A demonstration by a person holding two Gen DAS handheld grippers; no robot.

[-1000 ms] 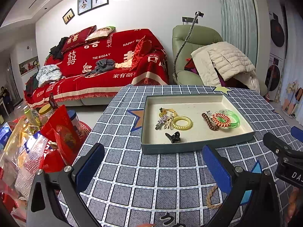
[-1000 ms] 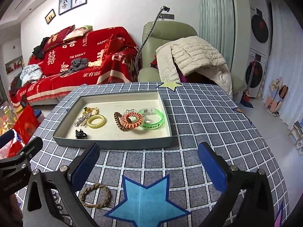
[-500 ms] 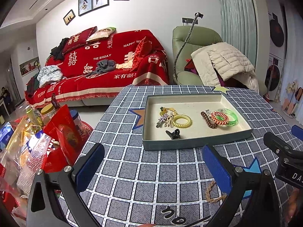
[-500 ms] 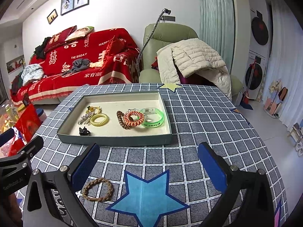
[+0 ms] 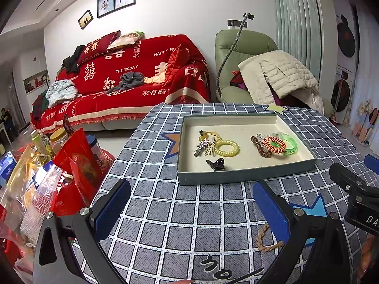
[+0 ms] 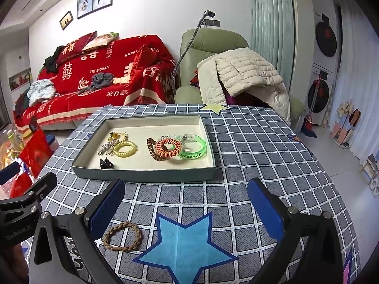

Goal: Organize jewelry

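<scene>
Both grippers hovered low over the tabletop [image 6: 260,146], which wore a grey-blue checked cloth with blue stars. Left gripper [image 5: 191,210]: jaws released, spread wide, nothing between the blue pads. Right gripper [image 6: 187,208]: jaws likewise released and empty, a blue star below them. A braided tan hair tie [image 6: 122,236] lay loose on the cloth, outside the tray, just beside the right gripper's left finger; in the left wrist view it [image 5: 266,239] was partly hidden behind the left gripper's right finger. The shallow grey tray [image 6: 146,175] sat beyond both grippers, apart from the hair tie. Inside it, 2 clusters: at left, a yellow coil hair tie [image 6: 124,148] touching a sparkly clip [image 6: 106,147] and a yellow trinket [image 6: 115,135], with a black claw clip [image 6: 106,163] nearer the front wall; at right, a brown coil tie [image 6: 152,150], an orange coil tie [image 6: 168,147] and a green wristband [image 6: 195,150], overlapping one another. Red packets [image 5: 78,163] crowded the tabletop's left edge.
</scene>
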